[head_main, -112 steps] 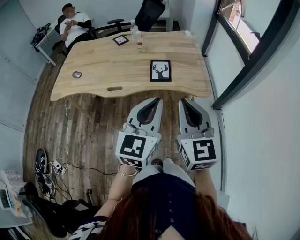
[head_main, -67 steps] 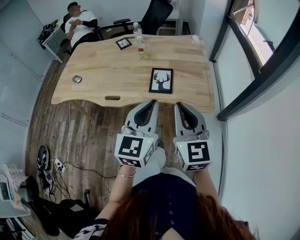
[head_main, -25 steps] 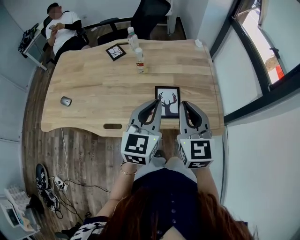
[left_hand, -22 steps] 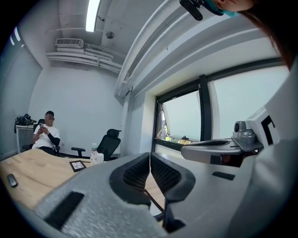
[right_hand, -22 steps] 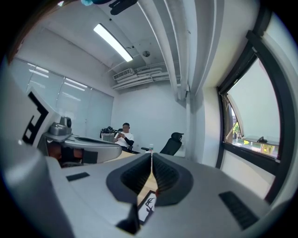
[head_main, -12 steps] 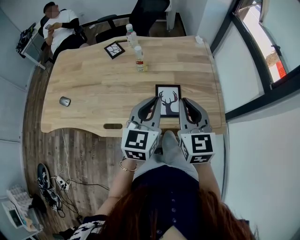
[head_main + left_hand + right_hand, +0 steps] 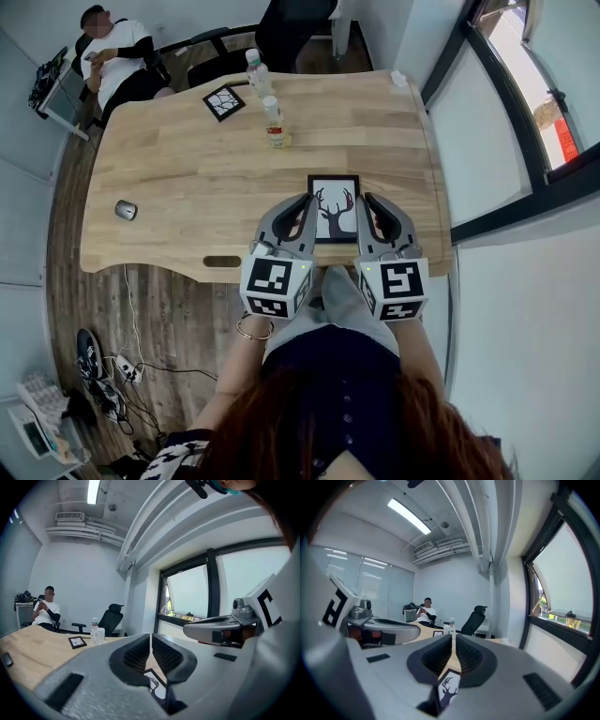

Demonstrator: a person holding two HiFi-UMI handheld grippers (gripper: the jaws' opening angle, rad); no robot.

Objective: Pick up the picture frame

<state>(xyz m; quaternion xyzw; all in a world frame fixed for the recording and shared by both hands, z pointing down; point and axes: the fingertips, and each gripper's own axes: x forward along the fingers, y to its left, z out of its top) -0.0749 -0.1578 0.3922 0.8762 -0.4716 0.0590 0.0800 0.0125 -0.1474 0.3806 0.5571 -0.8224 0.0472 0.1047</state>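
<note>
We held both tongs side by side over the near edge of the bench (image 7: 187, 169). The left tongs (image 7: 306, 201) were closed: in the left gripper view the two jaws met along a thin seam with nothing between them. The right tongs (image 7: 367, 200) were closed in the same way, and the right gripper view showed the jaws pressed together and empty.

The picture frame (image 7: 334, 208) lay flat on the bench, close to its near edge and toward the window (image 7: 525, 84) side. It had a black border round a white sheet printed with a black deer head. In the head view it sat between the two tongs, whose tips overlapped its left and right edges. We could not tell whether either tip touched it. In each gripper view the frame showed low down, beneath the shut jaws rather than between them.

Farther along the bench stood two bottles (image 7: 273, 114), one behind the other, with a smaller frame (image 7: 224, 101) lying just beside them. A mouse (image 7: 126, 210) lay well apart, near the left edge. Beyond the far corner a person (image 7: 112, 61) sat in a white top, and a black office chair (image 7: 291, 28) stood at the far side. Below the bench we saw a wooden floor (image 7: 178, 309).
</note>
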